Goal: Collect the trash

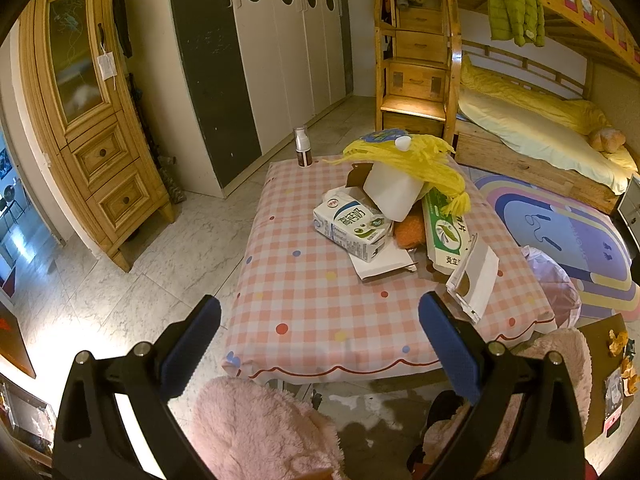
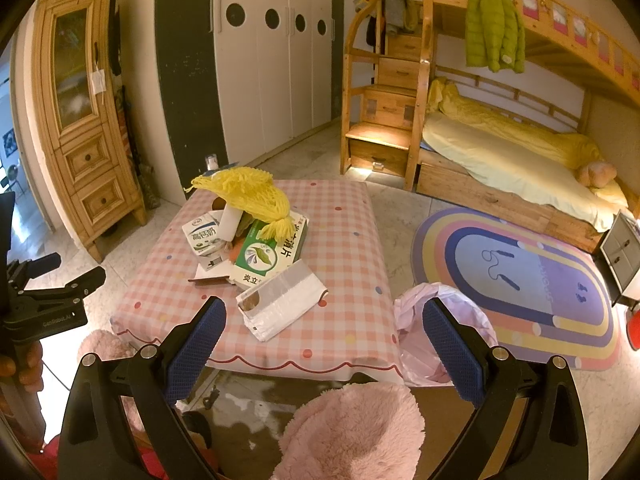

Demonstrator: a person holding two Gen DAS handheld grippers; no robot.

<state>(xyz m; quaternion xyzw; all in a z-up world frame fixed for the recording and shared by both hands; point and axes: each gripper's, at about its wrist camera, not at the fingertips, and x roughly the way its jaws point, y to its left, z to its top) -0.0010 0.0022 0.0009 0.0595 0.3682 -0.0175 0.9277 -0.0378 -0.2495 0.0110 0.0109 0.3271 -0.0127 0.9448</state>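
Bench w/ pink check cloth carries the trash pile at centre-left. Bin w/ pink liner stands on floor just beside bench's right edge. Green box leans on milk carton; yellow yarn drapes over pile. Silver pouch lies nearest. Left gripper & right gripper: both spread wide, holding nothing, above bench's near edge.

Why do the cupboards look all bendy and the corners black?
Both wrist views use a fisheye lens: in the left one the wooden cabinet bows outward, in the right one the bunk bed rail curves, and black corners are the lens rim. Warm light tints everything yellow.
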